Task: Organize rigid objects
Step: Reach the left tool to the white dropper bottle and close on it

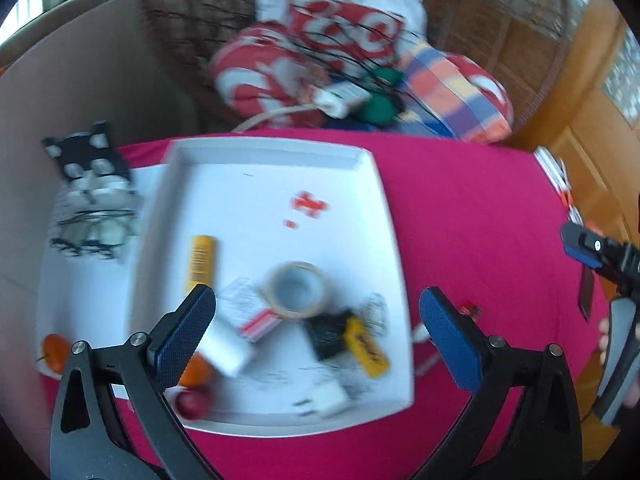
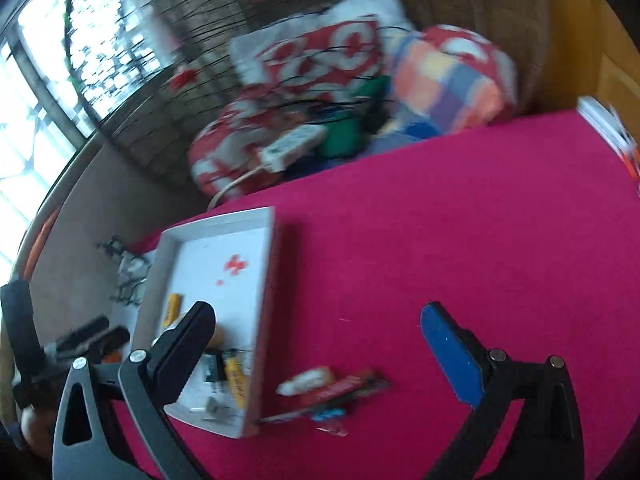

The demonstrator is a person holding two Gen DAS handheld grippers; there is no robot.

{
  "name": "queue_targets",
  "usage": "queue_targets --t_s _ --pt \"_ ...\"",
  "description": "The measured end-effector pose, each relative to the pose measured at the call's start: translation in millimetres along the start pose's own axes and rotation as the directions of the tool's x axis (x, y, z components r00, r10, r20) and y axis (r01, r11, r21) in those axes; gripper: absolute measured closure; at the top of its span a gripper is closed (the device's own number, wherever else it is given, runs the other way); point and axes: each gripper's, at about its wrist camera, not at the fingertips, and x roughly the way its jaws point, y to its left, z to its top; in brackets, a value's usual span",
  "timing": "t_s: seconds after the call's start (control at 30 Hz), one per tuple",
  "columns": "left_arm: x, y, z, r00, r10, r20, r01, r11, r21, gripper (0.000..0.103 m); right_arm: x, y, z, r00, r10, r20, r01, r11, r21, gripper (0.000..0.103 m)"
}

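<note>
A white tray (image 1: pixel 360 168) lies on the pink tablecloth (image 1: pixel 480 208). It holds a yellow tube (image 1: pixel 202 260), a tape roll (image 1: pixel 298 290), a white box with red stripes (image 1: pixel 248 312), a white bottle (image 1: pixel 226 350), a yellow tag (image 1: pixel 366 346) and a white plug (image 1: pixel 324 400). My left gripper (image 1: pixel 316 304) hovers open over these, gripping nothing. My right gripper (image 2: pixel 318 314) is open and empty above the cloth, right of the tray (image 2: pixel 264 280). A white tube and red wrappers (image 2: pixel 332 388) lie on the cloth beside the tray.
Red-and-white cushions (image 1: pixel 304 52) and a checked cushion (image 1: pixel 452 84) sit in a wicker chair behind the table. A black-and-white patterned object (image 1: pixel 88 184) lies left of the tray, with an orange (image 1: pixel 54 354) nearby. Papers (image 1: pixel 560 184) rest at the table's right edge.
</note>
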Motion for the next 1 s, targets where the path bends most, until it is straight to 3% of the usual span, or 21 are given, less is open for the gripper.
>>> queue_targets --t_s 0.13,0.33,0.5,0.63,0.7,0.77,0.83,0.93,1.0 --pt "20 -41 -3 0.997 -0.029 -0.072 0.036 0.995 0.091 0.0 -9 -35 -9 0.999 -0.024 -0.029 0.026 0.998 0.051 0.0" --pt "57 -111 -15 0.976 -0.103 -0.193 0.149 0.959 0.242 0.0 -29 -78 -17 0.998 -0.047 -0.048 0.051 0.995 0.086 0.0" --pt "105 -153 -28 0.963 -0.034 -0.266 0.128 0.929 0.347 0.0 -46 -108 -19 0.996 -0.066 -0.059 0.072 0.993 0.092 0.0" --pt "133 -162 -34 0.952 0.029 -0.305 0.084 0.933 0.349 0.0 -58 -131 -22 0.995 -0.077 -0.067 0.083 0.992 0.09 0.0" --pt "144 -164 -39 0.94 0.051 -0.338 0.071 0.938 0.339 0.0 -63 -148 -24 0.994 -0.084 -0.073 0.092 0.99 0.11 0.0" --pt "156 -164 -47 0.912 0.071 -0.404 0.062 0.949 0.308 0.0 -65 -159 -26 0.993 -0.088 -0.077 0.098 0.986 0.136 0.0" --pt "154 -170 -51 0.91 0.08 -0.406 0.051 0.952 0.303 0.0 -67 -174 -26 0.993 -0.083 -0.08 0.096 0.981 0.169 0.0" --pt "151 -176 -54 0.899 0.04 -0.436 0.058 0.976 0.21 0.0 -68 -191 -26 0.994 -0.074 -0.081 0.089 0.976 0.197 0.0" --pt "150 -183 -52 0.883 -0.043 -0.467 0.1 0.99 0.097 0.0 -67 -198 -26 0.994 -0.069 -0.088 0.086 0.976 0.201 0.0"
